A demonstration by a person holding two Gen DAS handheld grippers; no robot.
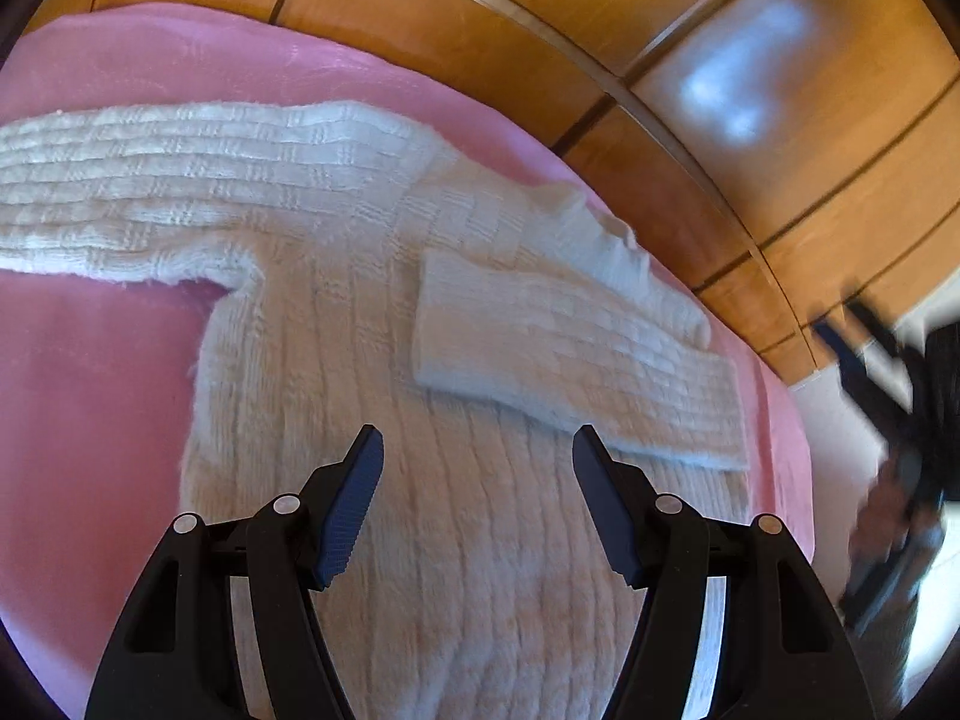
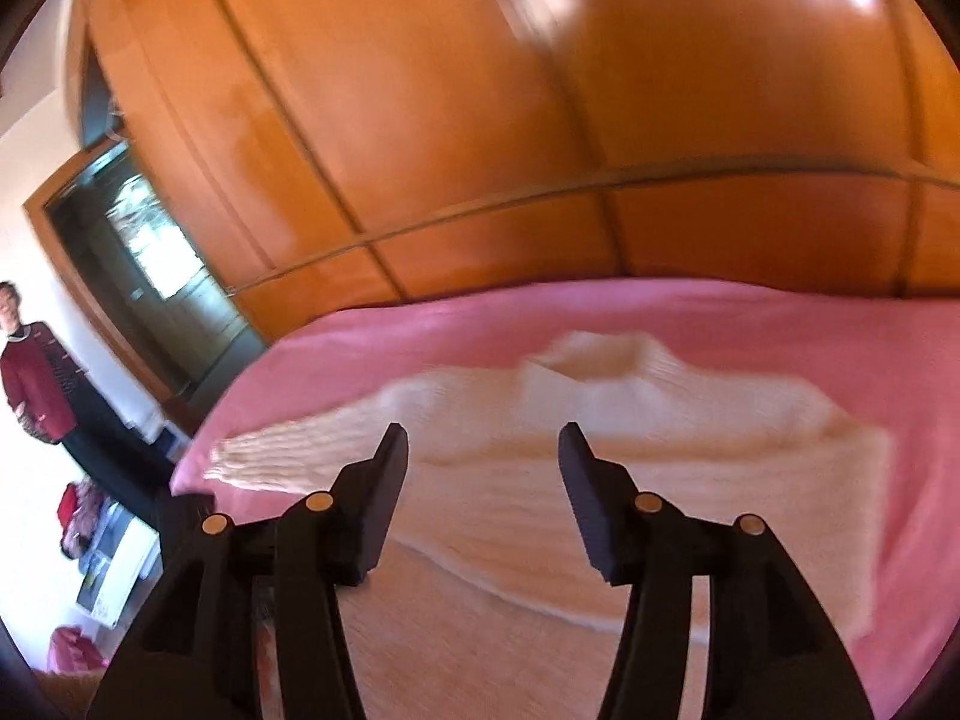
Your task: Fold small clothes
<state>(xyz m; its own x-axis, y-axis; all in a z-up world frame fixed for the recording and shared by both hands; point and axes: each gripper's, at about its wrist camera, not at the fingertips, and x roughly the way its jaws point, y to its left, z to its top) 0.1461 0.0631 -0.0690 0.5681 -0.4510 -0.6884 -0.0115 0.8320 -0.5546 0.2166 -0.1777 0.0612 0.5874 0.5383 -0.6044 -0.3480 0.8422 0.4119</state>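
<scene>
- Sweater (image 1: 372, 396): cream knit, lies flat on the pink bed (image 1: 90, 390), body running toward 6 o'clock in the left wrist view.
- One sleeve (image 1: 576, 360) is already folded across the chest, at 1 o'clock from the left gripper (image 1: 477, 450); the other sleeve (image 1: 150, 180) stretches out flat toward 9 o'clock.
- Left gripper: jaws spread, nothing between them, above the sweater body.
- Right gripper (image 2: 483, 450): jaws spread, empty, above the sweater; view blurred, so contact cannot be judged.
- Handling, as judged: thick, soft, limp knit; light, not slippery, not fragile. It will sag and stretch if lifted by one point.
- Hold, as judged: pinch the cuff end of the outstretched sleeve, or the hem corners for the body fold.
- Containers: none visible.
- Wooden wardrobe (image 2: 480, 120) stands behind the bed; a bystander (image 2: 30, 372) at 9 o'clock in the right wrist view.
</scene>
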